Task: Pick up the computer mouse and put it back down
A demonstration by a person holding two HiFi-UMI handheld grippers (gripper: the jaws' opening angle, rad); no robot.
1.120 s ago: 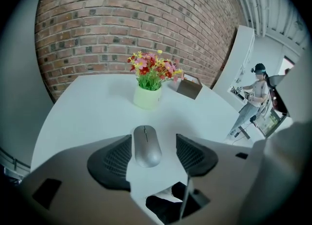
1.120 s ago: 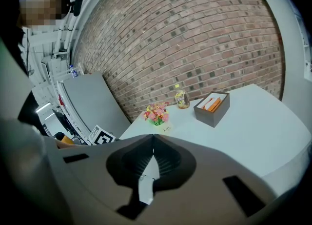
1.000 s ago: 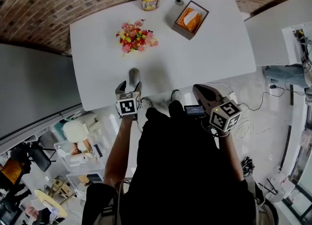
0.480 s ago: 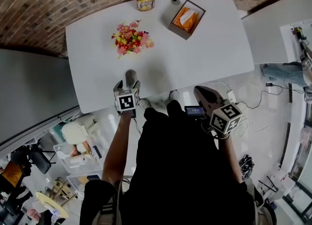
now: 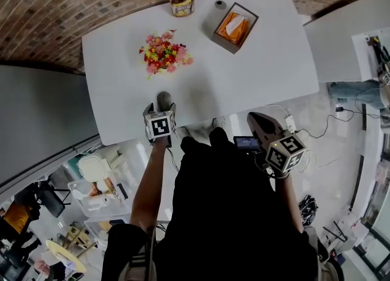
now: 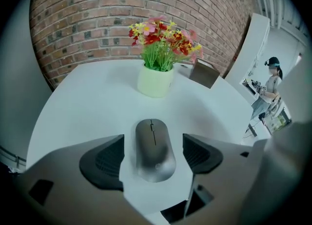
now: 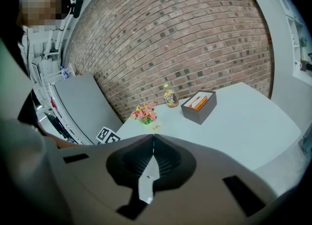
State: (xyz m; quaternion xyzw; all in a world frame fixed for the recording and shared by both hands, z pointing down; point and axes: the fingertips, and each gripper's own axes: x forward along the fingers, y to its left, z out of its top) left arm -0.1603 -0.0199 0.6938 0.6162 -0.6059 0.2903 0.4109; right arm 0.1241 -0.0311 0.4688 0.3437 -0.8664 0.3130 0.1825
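The computer mouse is lying flat on the white worktop, close to the near edge and on its left half, with the flower pot standing behind it toward the far edge. The left tongs are hanging over the mouse and pointing steeply down. Their jaws have just been opening and are now standing very wide. The mouse is sitting between the two dark pads, but neither pad is touching it; a strip of bare worktop is showing on each side. The right tongs are pressed together on nothing and are waiting outside the near edge, on the right, so I am not expecting trouble from them.

The main danger, in my judgement, is coming from the shape of the mouse. Its body is looking low, smooth and rounded, so pads that are closing too high on the sides may be sliding upward and pressing it out, either forward toward the flower pot or backward. Because the near edge is so close, a backward slip could be sending it off the worktop to the floor.

The gaps at the two sides are also not looking quite equal, so one pad may be arriving first and pushing or turning the mouse before the other meets it. Going lower for a better hold is bringing another risk: the tips could be knocking on the worktop.
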